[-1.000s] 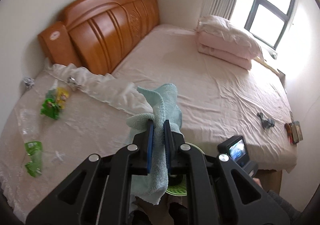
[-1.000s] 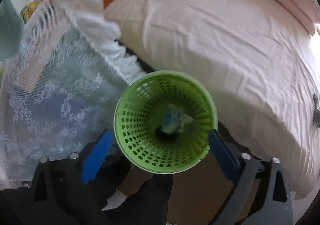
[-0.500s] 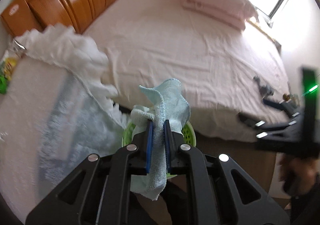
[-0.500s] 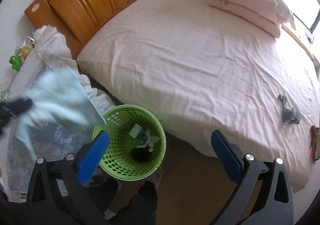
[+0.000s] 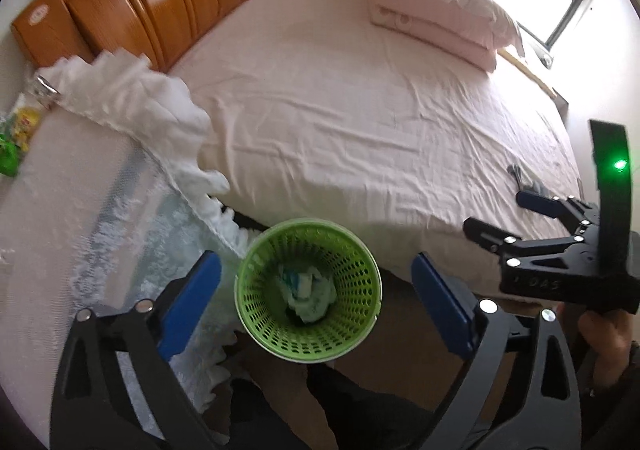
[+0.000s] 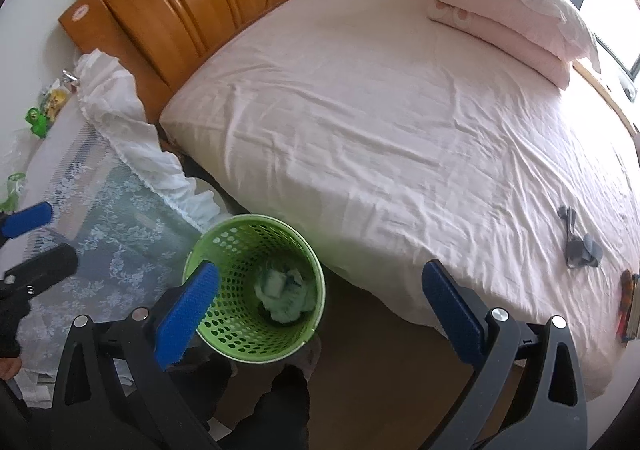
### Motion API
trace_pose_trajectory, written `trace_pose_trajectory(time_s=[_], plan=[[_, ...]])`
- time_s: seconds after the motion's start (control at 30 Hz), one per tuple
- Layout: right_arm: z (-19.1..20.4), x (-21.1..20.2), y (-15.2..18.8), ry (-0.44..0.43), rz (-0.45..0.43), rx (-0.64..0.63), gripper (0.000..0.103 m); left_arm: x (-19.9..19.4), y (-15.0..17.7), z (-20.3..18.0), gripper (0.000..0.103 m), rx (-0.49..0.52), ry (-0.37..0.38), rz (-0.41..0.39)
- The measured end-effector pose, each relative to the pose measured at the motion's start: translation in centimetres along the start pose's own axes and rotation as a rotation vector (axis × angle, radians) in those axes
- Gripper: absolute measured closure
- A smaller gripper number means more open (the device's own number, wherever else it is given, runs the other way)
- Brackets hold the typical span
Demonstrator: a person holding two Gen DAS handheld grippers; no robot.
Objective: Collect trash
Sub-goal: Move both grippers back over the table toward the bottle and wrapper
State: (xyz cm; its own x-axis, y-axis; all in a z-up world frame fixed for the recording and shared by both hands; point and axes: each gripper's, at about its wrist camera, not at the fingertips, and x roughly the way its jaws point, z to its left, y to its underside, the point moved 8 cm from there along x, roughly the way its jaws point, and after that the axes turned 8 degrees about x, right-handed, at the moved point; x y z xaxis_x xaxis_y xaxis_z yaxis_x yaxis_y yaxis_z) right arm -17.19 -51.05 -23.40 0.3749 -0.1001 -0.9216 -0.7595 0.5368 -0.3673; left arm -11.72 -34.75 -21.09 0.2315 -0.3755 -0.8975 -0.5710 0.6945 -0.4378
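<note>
Over the green basket (image 5: pixel 308 286), left gripper (image 5: pixel 316 302) jaws just opened wide, empty; cloth (image 5: pixel 308 292) lies inside. Right gripper (image 6: pixel 320 302) also spread, empty. Only the right view shows wrappers (image 6: pixel 38 119) on the side table (image 6: pixel 100 209).

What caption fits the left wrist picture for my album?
Open left tool above the green basket with the light blue cloth inside, beside the bed.

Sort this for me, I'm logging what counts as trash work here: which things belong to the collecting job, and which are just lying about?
Job:
green basket
crumpled cloth inside it
green wrappers on the side table

Lying about:
folded bedding
grey item on the sheet
</note>
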Motion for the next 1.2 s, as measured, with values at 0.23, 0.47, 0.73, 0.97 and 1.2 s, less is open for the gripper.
trace_pose_trajectory(time_s=[0.23, 0.47, 0.73, 0.97, 1.2], plan=[[3.5, -1.3, -2.3, -0.046, -0.052, -0.05, 0.002, -4.5, -1.0, 2.4, 0.008, -0.036, -0.067, -0.097], [8.3, -3.0, -4.3, -0.096, -0.101, -0.116, 0.002, -7.8, -0.8, 6.3, 0.008, -0.094, -0.131, -0.145], [15.0, -4.3, -5.9, -0.167, -0.134, -0.187, 0.002, -11.9, 1.9, 13.0, 0.008, -0.215, -0.23, -0.189], [21.8, -3.8, -6.4, -0.223, -0.129, -0.266, 0.002, -16.3, 5.0, 17.6, 0.008, -0.319, -0.323, -0.27], [28.0, -3.6, -6.0, -0.276, -0.114, -0.334, 0.002, -18.5, 7.7, 21.9, 0.008, -0.405, -0.365, -0.289]])
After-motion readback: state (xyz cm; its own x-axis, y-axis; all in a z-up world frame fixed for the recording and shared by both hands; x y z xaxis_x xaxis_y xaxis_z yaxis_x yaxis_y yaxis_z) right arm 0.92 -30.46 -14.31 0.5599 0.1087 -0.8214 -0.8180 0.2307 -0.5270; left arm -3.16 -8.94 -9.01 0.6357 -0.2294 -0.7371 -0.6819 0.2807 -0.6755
